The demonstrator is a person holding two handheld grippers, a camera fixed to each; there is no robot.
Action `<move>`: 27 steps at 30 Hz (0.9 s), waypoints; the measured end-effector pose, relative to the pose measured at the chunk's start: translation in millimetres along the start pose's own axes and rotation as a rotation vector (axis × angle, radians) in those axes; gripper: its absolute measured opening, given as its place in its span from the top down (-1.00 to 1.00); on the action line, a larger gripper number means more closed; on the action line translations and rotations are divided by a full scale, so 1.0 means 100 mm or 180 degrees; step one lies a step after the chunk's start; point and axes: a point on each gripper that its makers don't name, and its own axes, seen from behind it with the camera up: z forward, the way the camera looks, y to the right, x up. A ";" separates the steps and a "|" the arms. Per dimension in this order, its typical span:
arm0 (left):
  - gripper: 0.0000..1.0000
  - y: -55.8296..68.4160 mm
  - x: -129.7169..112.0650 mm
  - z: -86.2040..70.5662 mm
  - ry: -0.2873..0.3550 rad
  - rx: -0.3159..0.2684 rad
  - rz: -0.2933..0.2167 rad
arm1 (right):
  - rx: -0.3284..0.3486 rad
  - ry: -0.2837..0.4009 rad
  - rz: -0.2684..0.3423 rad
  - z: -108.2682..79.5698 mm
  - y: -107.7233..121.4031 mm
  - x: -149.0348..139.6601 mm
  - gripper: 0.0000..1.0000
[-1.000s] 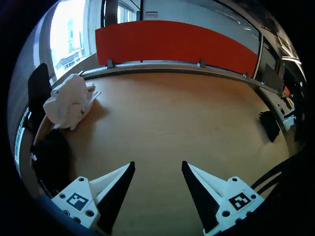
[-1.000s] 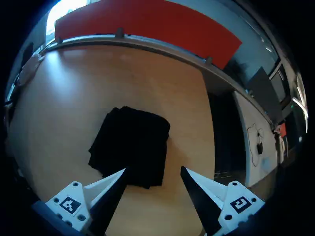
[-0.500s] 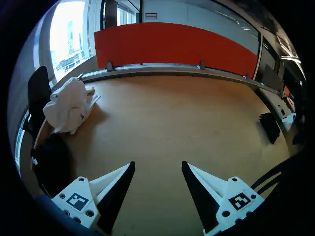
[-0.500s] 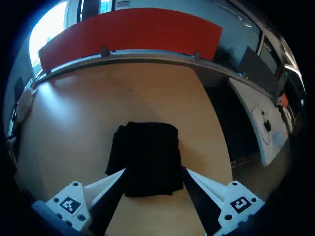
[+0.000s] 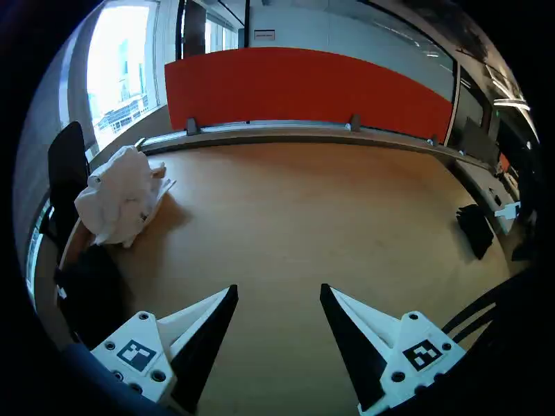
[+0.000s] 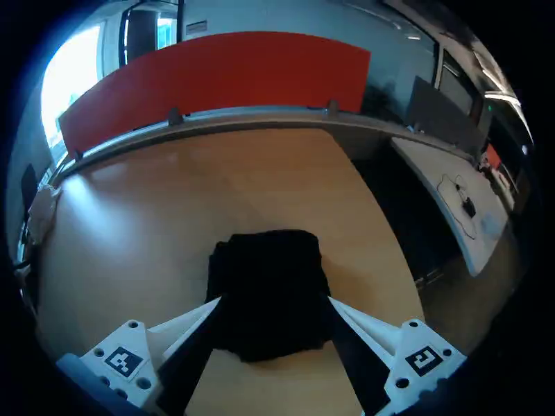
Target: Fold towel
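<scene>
A folded black towel (image 6: 270, 291) lies flat on the wooden table (image 6: 139, 229), directly between the fingers of my right gripper (image 6: 272, 308), which stands open just above it. In the left gripper view the same black towel (image 5: 476, 229) is a small dark shape near the table's right edge. My left gripper (image 5: 277, 295) is open over bare wood (image 5: 298, 208), holding nothing. A crumpled white cloth pile (image 5: 121, 187) rests at the table's far left.
A red divider panel (image 5: 305, 83) runs along the table's back edge. A black chair (image 5: 66, 166) stands beyond the left edge, and a dark object (image 5: 90, 291) sits at the near left corner. A white desk (image 6: 451, 201) lies across a gap to the right.
My right gripper has swung and come closer, so the black towel now sits squarely between its fingers. The left gripper has barely shifted.
</scene>
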 end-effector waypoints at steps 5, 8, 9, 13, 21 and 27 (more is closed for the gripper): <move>-0.75 -0.03 0.12 0.00 0.0096 0.0032 -0.0025 | 0.0018 0.0277 0.0045 -0.04 -0.10 0.16 -0.97; -0.75 -0.03 0.21 -0.01 0.0169 0.0046 -0.0030 | 0.0059 0.0444 0.0039 -0.07 -0.18 0.25 -0.97; -0.75 -0.03 0.24 -0.01 0.0192 0.0047 -0.0031 | 0.0073 0.0496 0.0031 -0.08 -0.21 0.27 -0.97; -0.75 -0.02 0.33 -0.02 0.0263 0.0054 -0.0035 | 0.0050 0.0672 -0.0026 -0.13 -0.26 0.35 -0.96; -0.75 -0.01 0.56 -0.06 0.0456 0.0058 0.0001 | 0.0093 0.1040 -0.0008 -0.25 -0.36 0.59 -0.96; -0.75 -0.02 0.72 -0.10 0.0618 0.0084 -0.0004 | 0.0122 0.1318 0.0034 -0.33 -0.40 0.75 -0.96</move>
